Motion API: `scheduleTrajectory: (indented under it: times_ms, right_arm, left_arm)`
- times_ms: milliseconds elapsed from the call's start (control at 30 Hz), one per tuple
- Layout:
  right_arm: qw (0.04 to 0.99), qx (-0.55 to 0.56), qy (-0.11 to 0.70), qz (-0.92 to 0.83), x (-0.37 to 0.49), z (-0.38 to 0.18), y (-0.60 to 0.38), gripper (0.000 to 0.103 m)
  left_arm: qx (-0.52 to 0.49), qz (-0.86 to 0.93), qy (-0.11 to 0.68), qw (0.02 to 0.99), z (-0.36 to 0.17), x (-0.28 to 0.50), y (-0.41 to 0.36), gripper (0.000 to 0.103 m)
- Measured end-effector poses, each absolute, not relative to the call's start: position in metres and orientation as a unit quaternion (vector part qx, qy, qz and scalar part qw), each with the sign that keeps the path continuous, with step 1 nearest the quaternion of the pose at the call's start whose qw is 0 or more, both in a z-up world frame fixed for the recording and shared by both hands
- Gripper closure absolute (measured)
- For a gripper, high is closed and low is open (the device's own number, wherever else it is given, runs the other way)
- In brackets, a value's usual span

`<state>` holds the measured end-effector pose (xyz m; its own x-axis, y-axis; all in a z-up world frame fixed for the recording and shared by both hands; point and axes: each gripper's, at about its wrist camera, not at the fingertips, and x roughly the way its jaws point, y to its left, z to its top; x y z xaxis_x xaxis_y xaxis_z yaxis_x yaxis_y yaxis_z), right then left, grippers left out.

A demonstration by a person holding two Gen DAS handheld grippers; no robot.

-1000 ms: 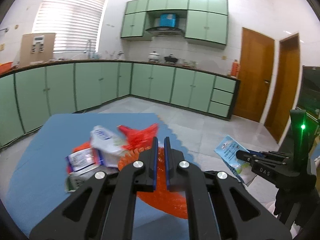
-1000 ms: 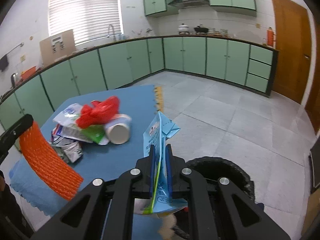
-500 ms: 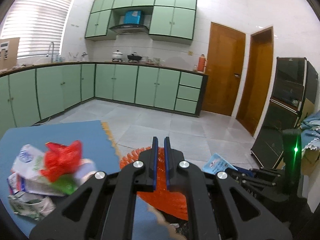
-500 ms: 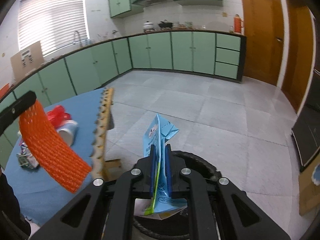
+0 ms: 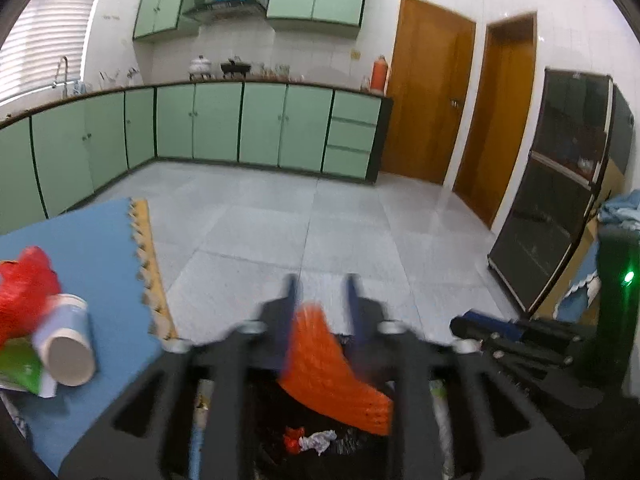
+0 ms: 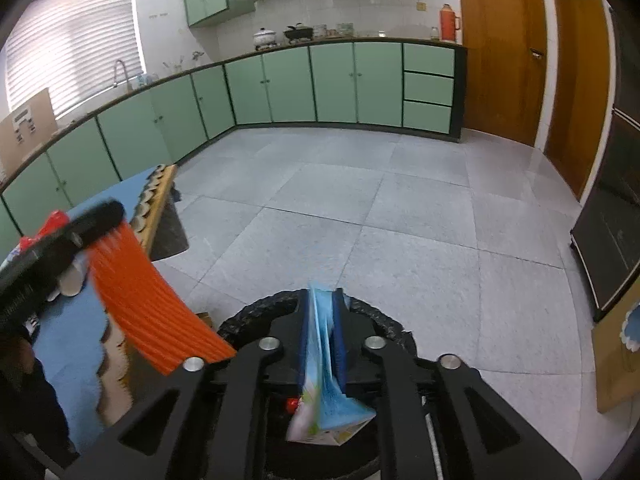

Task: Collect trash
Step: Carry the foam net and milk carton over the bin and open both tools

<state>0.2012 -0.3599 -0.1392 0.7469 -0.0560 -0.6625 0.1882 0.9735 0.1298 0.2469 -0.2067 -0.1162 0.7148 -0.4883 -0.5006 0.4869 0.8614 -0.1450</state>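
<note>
Two tools are now held over the bin (image 6: 256, 312), moved off the tabletop (image 5: 92, 248). Left tool (image 5: 320, 300) jaws are opening, netting (image 5: 332, 376) slipping out; right tool (image 6: 322, 312) jaws are opening around the carton (image 6: 326, 392). Both drops are judged imminent.

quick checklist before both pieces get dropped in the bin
1. Left hand-held gripper jaws opening, orange mesh sleeve between them: ok.
2. Sleeve over the black bin: ok.
3. Right hand-held gripper jaws opening, blue carton between them: ok.
4. Carton over the bin mouth: ok.
5. Carton free of the pads: cannot tell, it fills the gap.
6. More trash left: not ok, white cup and red bag remain on the blue mat.
</note>
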Motion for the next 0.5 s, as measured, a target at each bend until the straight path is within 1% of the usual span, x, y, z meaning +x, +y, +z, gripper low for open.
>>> scheduleTrajectory:
  times_ms: [67, 133, 200, 233, 267, 300, 333, 400, 467, 500]
  right_arm:
    - [0.928, 0.102, 0.349, -0.076, 0.201, -0.141, -0.368, 0.079]
    - [0.929, 0.107, 0.345, -0.082, 0.198, -0.141, -0.373, 0.072]
    - [0.93, 0.106, 0.34, -0.09, 0.195, -0.14, -0.375, 0.052]
    - [0.931, 0.104, 0.338, -0.094, 0.193, -0.139, -0.375, 0.047]
    - [0.931, 0.102, 0.335, -0.097, 0.192, -0.139, -0.374, 0.036]
    - [0.934, 0.1, 0.33, -0.099, 0.19, -0.137, -0.371, 0.028]
    - [0.935, 0.098, 0.326, -0.098, 0.189, -0.135, -0.369, 0.025]
    - [0.939, 0.092, 0.317, -0.095, 0.187, -0.13, -0.363, 0.014]
    - [0.944, 0.086, 0.306, -0.087, 0.185, -0.124, -0.354, 0.008]
    - [0.946, 0.085, 0.302, -0.082, 0.184, -0.121, -0.347, 0.007]
  left_arm:
    - [0.0, -0.266, 0.279, 0.923, -0.122, 0.252, -0.209, 0.063]
    - [0.0, -0.267, 0.282, 0.922, -0.124, 0.254, -0.207, 0.061]
    - [-0.001, -0.264, 0.28, 0.923, -0.122, 0.254, -0.205, 0.053]
    - [-0.004, -0.261, 0.277, 0.925, -0.12, 0.252, -0.2, 0.05]
    - [-0.005, -0.259, 0.276, 0.926, -0.117, 0.254, -0.199, 0.045]
    - [-0.007, -0.255, 0.272, 0.928, -0.113, 0.251, -0.196, 0.041]
    - [-0.009, -0.249, 0.269, 0.93, -0.109, 0.248, -0.191, 0.04]
    - [-0.012, -0.235, 0.257, 0.937, -0.1, 0.242, -0.175, 0.032]
    - [-0.013, -0.219, 0.245, 0.944, -0.092, 0.233, -0.159, 0.028]
    - [-0.013, -0.212, 0.241, 0.947, -0.089, 0.23, -0.152, 0.026]
